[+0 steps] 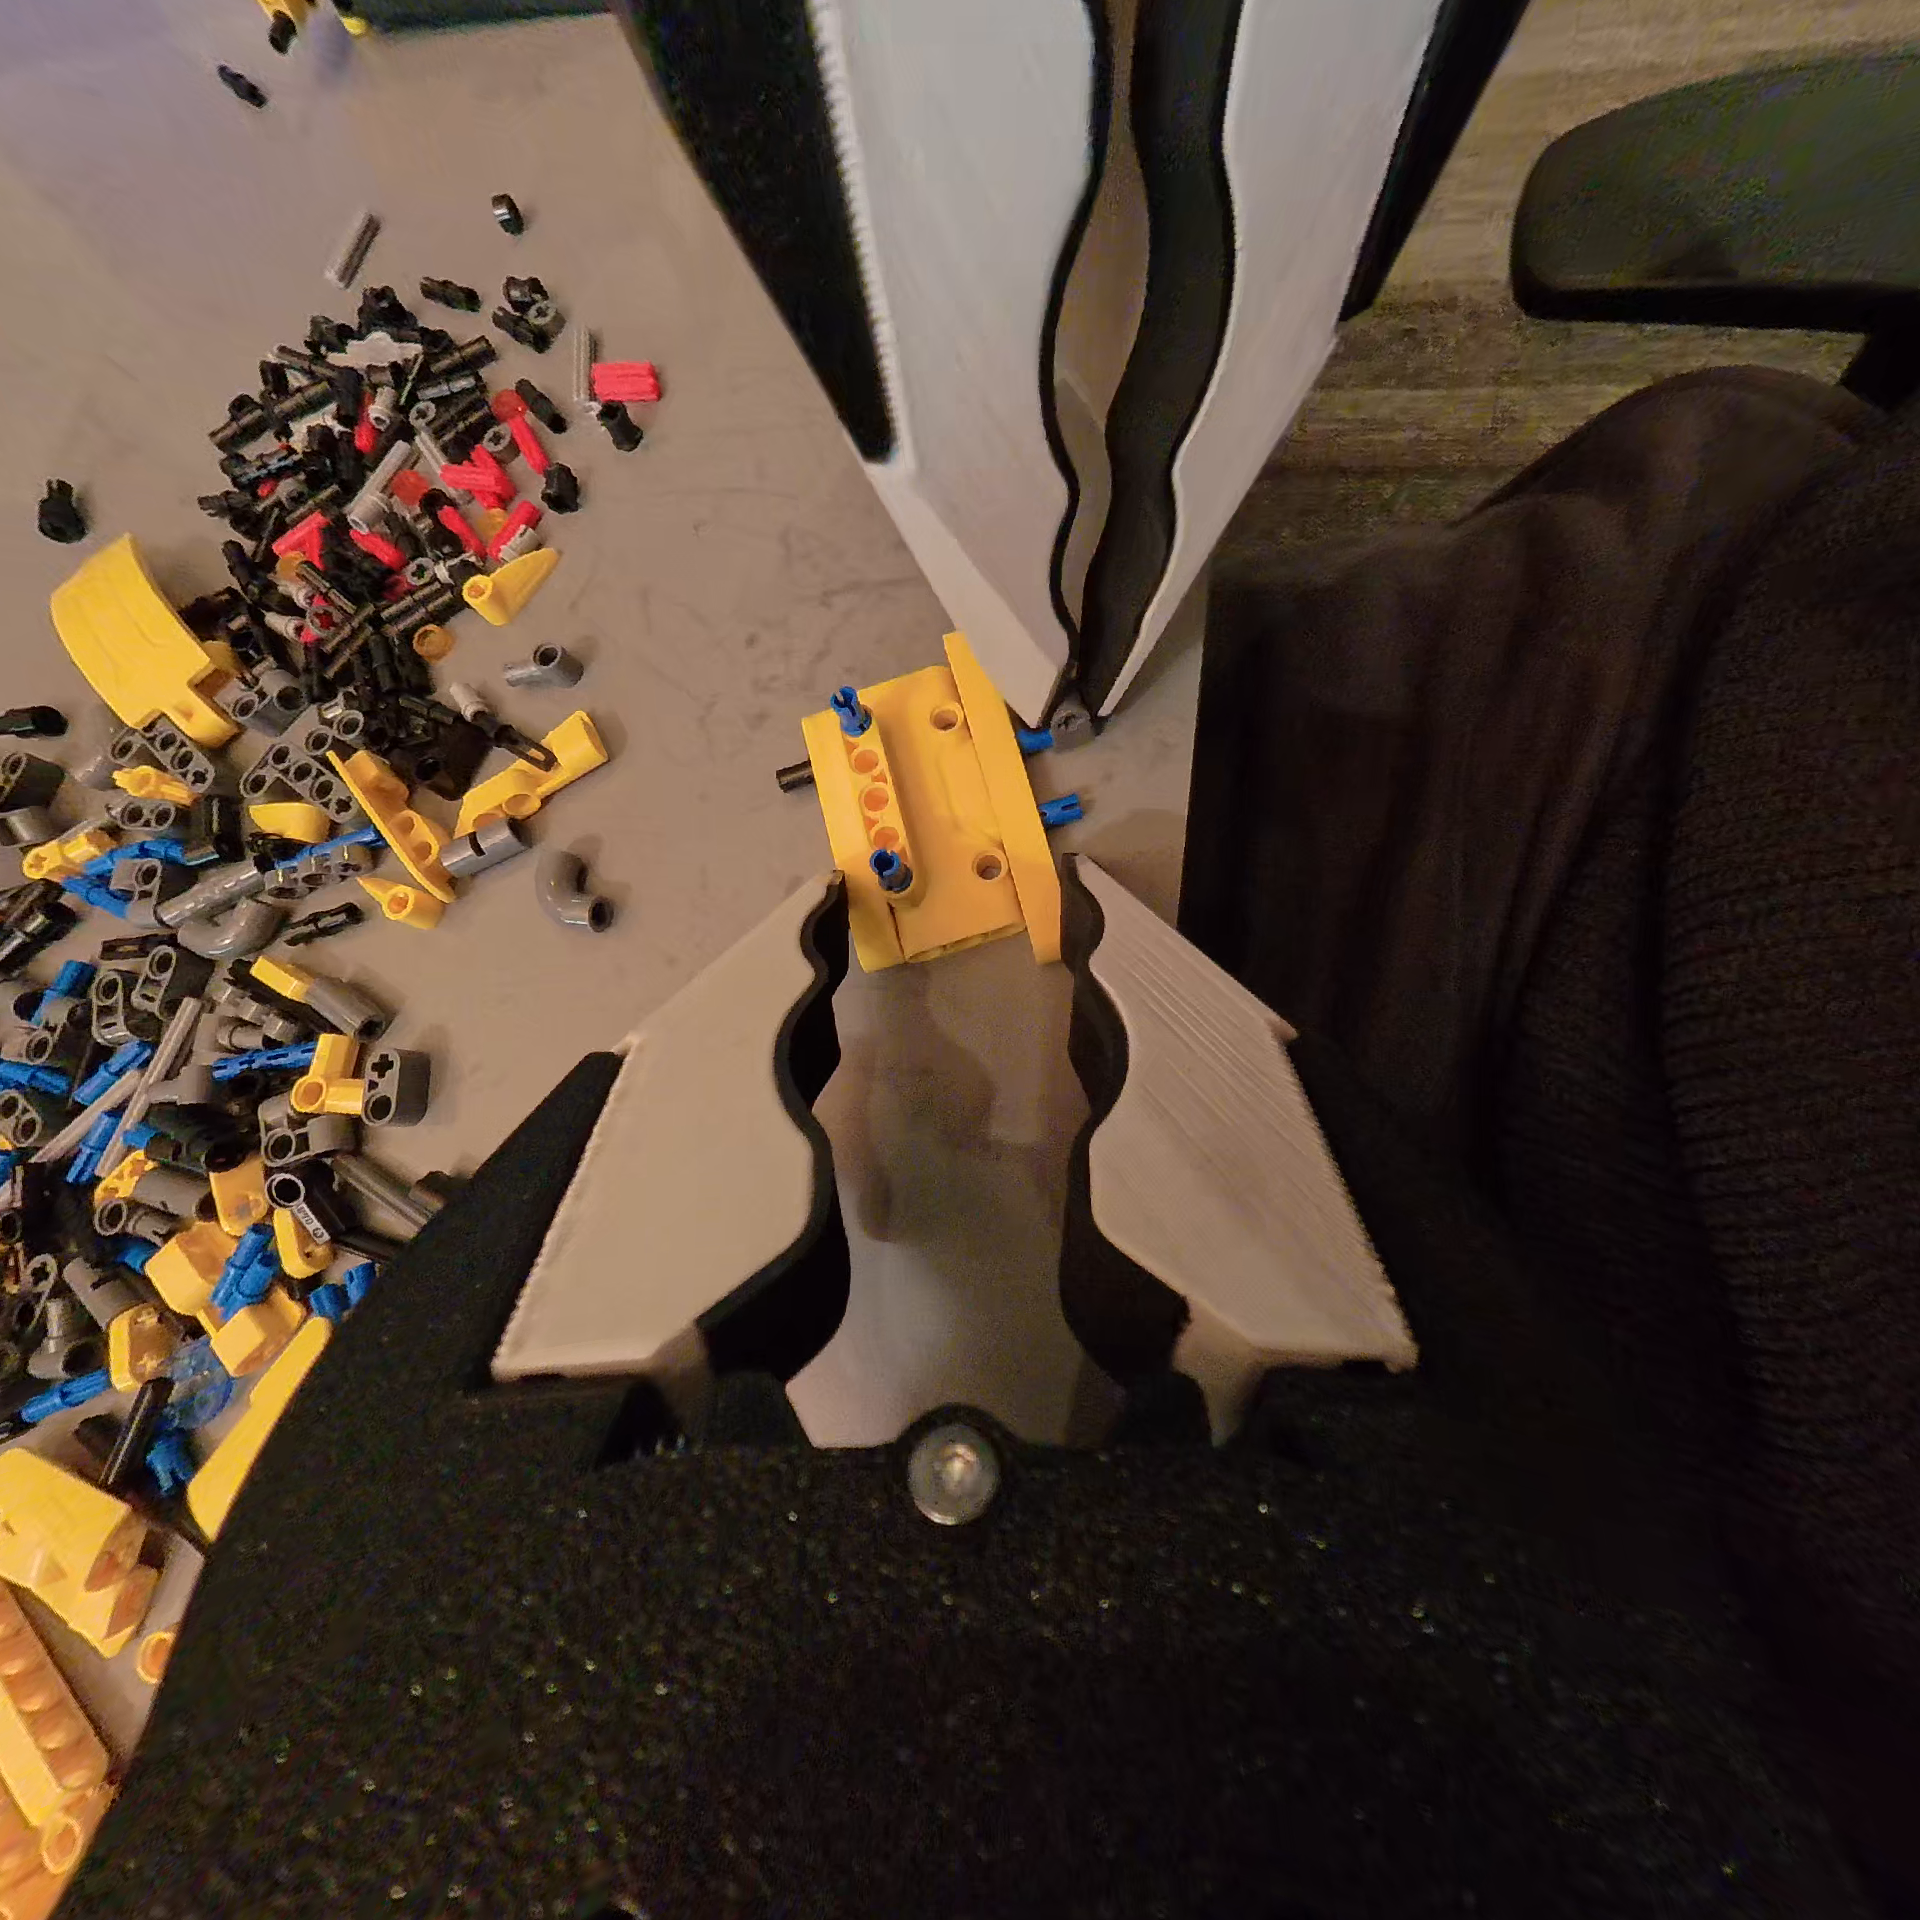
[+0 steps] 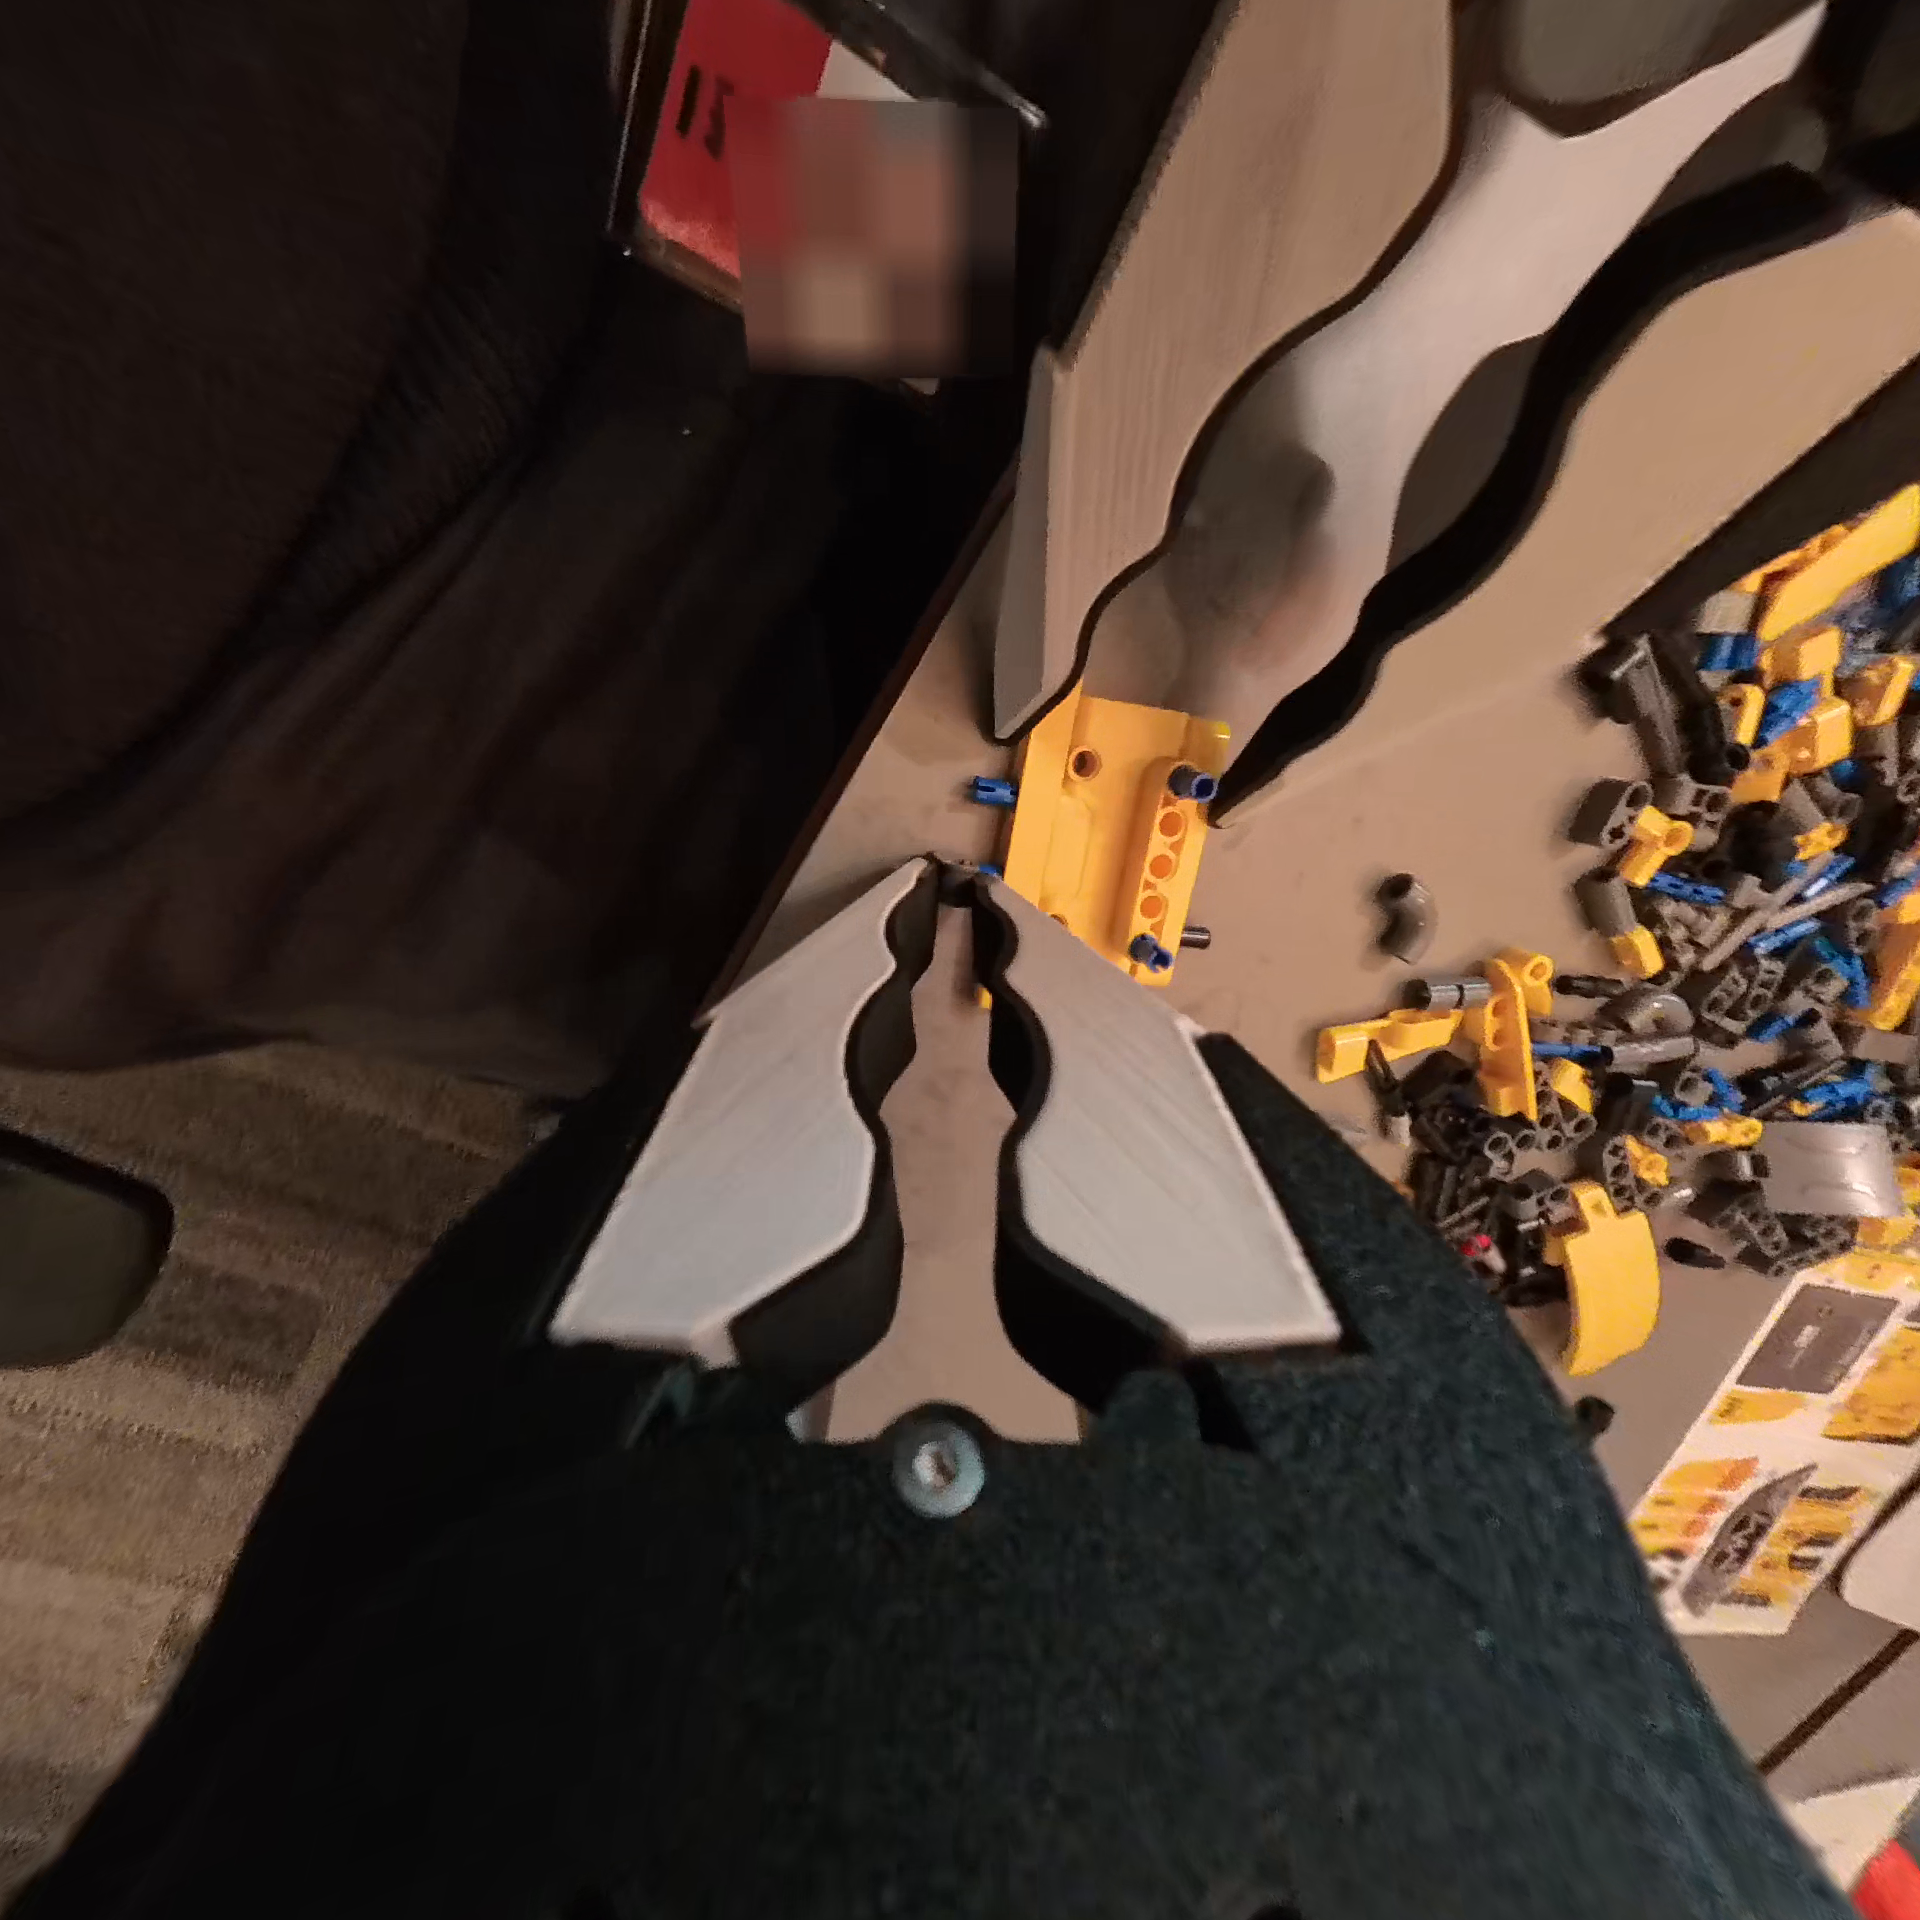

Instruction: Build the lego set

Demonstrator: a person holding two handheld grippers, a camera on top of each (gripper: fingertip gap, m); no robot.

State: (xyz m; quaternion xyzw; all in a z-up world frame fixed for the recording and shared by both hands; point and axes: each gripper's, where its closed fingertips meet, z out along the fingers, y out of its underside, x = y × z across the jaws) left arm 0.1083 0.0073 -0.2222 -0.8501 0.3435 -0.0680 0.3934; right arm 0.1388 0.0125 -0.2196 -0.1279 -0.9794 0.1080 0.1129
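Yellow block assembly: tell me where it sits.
The yellow block assembly is gripped between the left tool fingertips near the table edge, right of the loose parts pile.

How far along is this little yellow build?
Done: a small yellow block already carries blue pins. In hand: the left gripper clamps that block, while the right gripper pinches a small grey piece beside it. Left: a big pile of loose parts on the table.
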